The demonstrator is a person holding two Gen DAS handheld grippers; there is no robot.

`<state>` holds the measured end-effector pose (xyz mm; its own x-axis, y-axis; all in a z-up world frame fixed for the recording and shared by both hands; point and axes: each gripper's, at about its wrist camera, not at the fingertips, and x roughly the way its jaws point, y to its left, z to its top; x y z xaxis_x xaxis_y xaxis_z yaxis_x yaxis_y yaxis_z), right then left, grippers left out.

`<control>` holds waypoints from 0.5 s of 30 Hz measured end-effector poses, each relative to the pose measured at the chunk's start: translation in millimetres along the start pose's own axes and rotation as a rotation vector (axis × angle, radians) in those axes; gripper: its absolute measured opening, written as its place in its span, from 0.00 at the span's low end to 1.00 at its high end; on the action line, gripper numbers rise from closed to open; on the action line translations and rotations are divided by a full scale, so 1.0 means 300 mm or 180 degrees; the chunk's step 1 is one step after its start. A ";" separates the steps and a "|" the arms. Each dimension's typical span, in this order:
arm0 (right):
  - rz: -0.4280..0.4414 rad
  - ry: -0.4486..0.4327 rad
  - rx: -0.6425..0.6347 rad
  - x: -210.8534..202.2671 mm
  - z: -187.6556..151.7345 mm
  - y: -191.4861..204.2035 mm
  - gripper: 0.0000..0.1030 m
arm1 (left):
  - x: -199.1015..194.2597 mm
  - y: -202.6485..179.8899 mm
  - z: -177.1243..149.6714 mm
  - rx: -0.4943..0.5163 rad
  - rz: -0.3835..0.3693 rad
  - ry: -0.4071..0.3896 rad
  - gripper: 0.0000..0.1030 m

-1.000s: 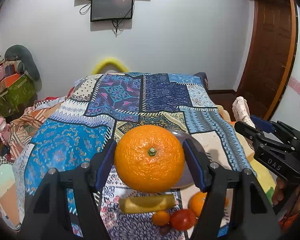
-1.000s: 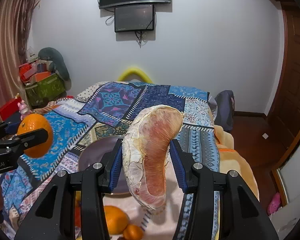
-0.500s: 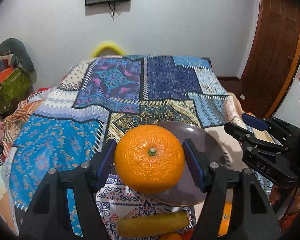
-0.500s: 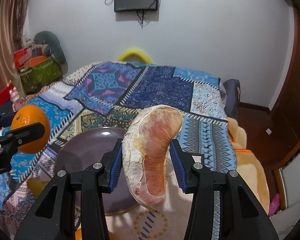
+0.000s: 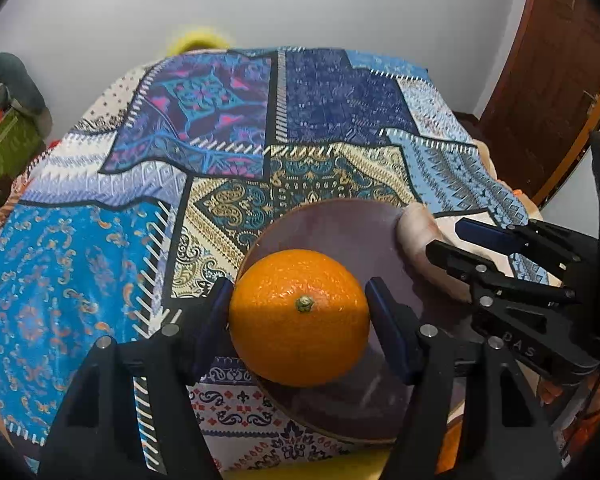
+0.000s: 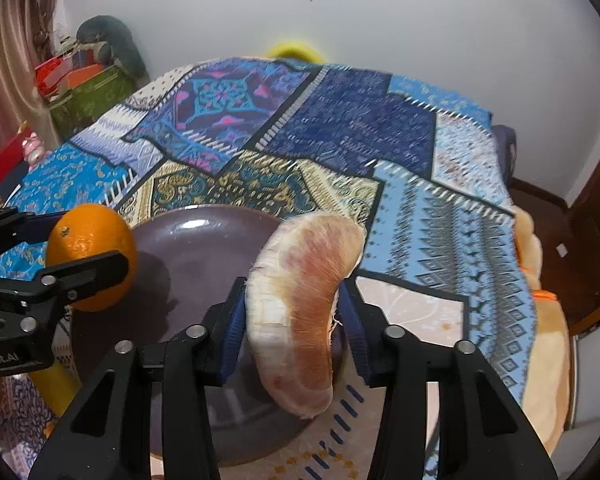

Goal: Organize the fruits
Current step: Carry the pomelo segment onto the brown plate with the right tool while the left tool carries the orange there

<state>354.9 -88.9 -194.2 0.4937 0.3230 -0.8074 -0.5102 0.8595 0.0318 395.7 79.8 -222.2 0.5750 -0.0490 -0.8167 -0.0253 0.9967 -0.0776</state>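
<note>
My left gripper (image 5: pixel 300 316) is shut on a large orange (image 5: pixel 299 317) and holds it over the near left part of a dark purple plate (image 5: pixel 340 228). My right gripper (image 6: pixel 292 320) is shut on a peeled pomelo segment (image 6: pixel 300 304), pale with a pink-orange flesh, held over the plate's (image 6: pixel 188 248) right edge. In the right wrist view the orange (image 6: pixel 90 252) shows at the left. In the left wrist view the pomelo segment (image 5: pixel 416 240) and the right gripper (image 5: pixel 456 240) show at the right. The plate is bare.
The plate lies on a patchwork blue batik bedspread (image 5: pixel 220 152). A yellow fruit (image 6: pixel 54 388) lies near the plate's front left edge. A wooden door (image 5: pixel 548 60) stands at the right. Boxes and a stuffed toy (image 6: pixel 96 64) sit at the left wall.
Both grippers have moved forward and down toward the plate, each still holding its fruit. The plate looks larger and closer; the small fruits at the front have dropped out of view.
</note>
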 end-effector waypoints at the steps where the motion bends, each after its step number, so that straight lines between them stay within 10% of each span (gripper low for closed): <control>1: 0.0038 0.0018 -0.0002 0.002 0.003 0.000 0.33 | 0.009 0.001 -0.001 -0.0005 0.0002 0.0026 0.66; 15: 0.0070 -0.0019 0.0011 -0.054 -0.020 0.004 0.37 | -0.070 -0.011 0.003 -0.0038 0.0001 -0.0116 0.66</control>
<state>341.9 -95.5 -184.7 0.4866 0.3442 -0.8029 -0.5185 0.8535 0.0517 384.5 77.7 -204.3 0.6044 -0.0459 -0.7954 -0.0351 0.9958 -0.0842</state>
